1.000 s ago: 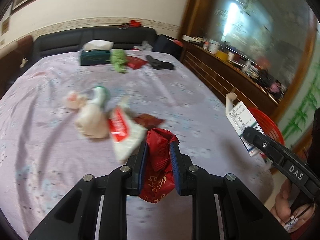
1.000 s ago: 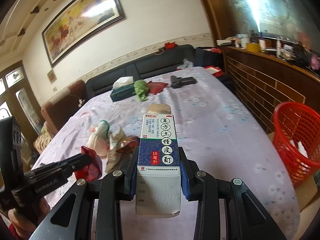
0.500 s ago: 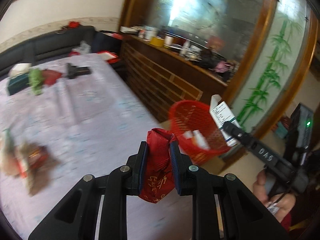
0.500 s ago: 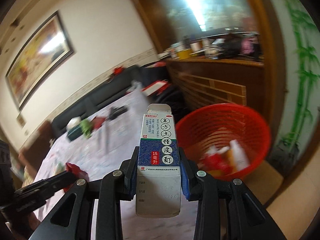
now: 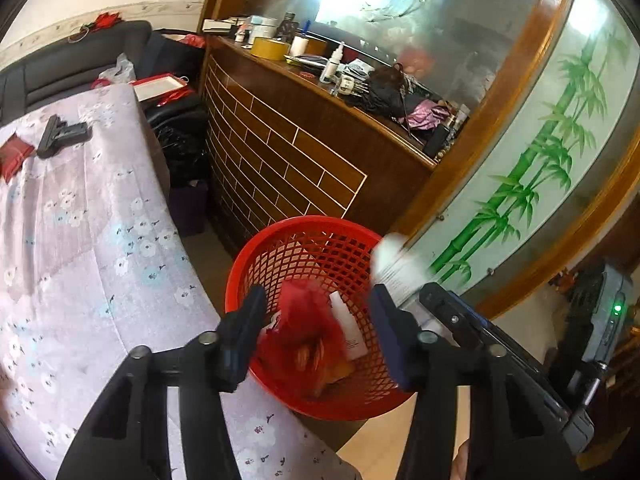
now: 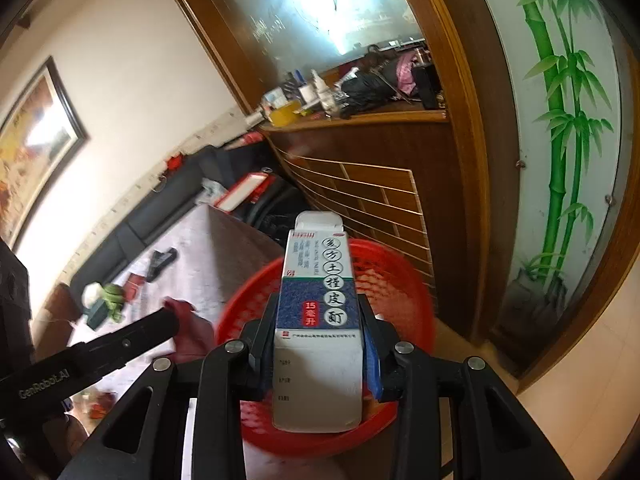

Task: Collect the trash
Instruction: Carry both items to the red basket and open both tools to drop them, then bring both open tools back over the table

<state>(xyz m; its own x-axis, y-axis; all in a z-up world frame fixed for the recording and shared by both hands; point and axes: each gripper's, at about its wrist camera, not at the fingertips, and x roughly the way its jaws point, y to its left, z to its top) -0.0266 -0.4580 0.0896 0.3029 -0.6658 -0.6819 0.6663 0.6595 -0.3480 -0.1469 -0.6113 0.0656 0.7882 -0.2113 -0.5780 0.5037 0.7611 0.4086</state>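
A red mesh basket (image 5: 256, 248) stands on the floor off the table's corner. My left gripper (image 5: 316, 300) hangs over it, jaws opening. The red wrapper (image 5: 308, 320) is blurred between the pads, touching neither, above the basket's contents. My right gripper (image 6: 318, 308) is also over the basket (image 6: 400, 272). It holds an upright white and blue medicine box (image 6: 318, 280); its jaws are starting to open, with the pads still against the box's sides. In the left wrist view, that box (image 5: 396, 264) shows as a white blur at the basket's right rim.
The table with the floral cloth (image 5: 80, 240) lies to the left, with a black gun-shaped item (image 5: 62, 136) and a red packet (image 5: 12, 156) on it. A cluttered wooden counter (image 5: 300, 152) stands behind the basket. A white box (image 5: 348, 328) lies inside the basket.
Both grippers swung from over the table to above the red basket. The left jaws have spread and released the red wrapper. The right gripper still carries the medicine box.
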